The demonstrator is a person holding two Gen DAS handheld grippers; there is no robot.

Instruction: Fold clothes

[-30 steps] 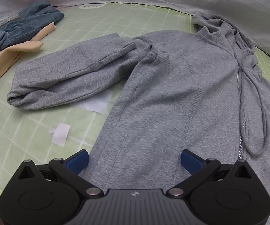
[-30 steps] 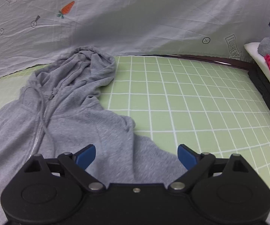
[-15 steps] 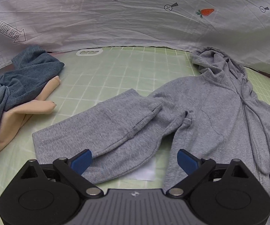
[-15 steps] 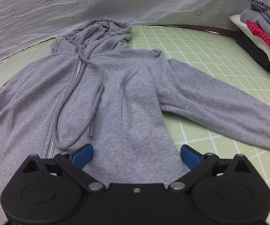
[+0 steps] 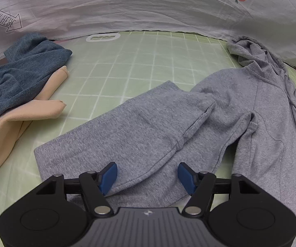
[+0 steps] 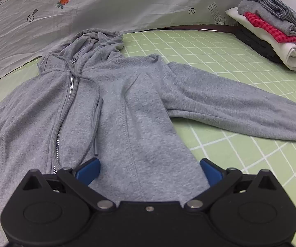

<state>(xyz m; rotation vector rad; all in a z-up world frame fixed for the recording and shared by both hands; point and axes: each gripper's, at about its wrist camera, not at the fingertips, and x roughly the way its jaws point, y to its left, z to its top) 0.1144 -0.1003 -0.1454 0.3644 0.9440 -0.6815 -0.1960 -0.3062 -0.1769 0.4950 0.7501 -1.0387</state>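
Garment: a grey zip-front hoodie [image 6: 139,107] lies face up and spread on the green gridded cutting mat [image 6: 219,61] that covers the table, hood [image 6: 98,41] toward the backdrop.
Zipper and cord: the zipper [image 6: 70,86] is closed along the front; a grey drawstring [image 6: 95,111] lies loose on the chest beside it.
Folded sleeve: in the left wrist view one sleeve [image 5: 139,127] is doubled over and rests flat on the mat beside the body.
Extended sleeve: in the right wrist view the other sleeve [image 6: 240,105] stretches straight out across the mat.
Left gripper [image 5: 146,175]: jaws partly open and closing, the folded sleeve's lower edge between the blue pads [image 5: 108,174]; the pads do not yet press it.
Right gripper [image 6: 149,170]: jaws spread wide over the hoodie's lower front, gripping nothing.
Other clothes, left: a blue-grey knit garment [image 5: 22,70] lies over a beige garment [image 5: 24,115] at the mat's edge.
Other clothes, right: a stack of folded clothes [image 6: 271,30] sits at the far corner.
Backdrop: a white printed sheet [image 5: 127,6] with carrot and arrow marks.
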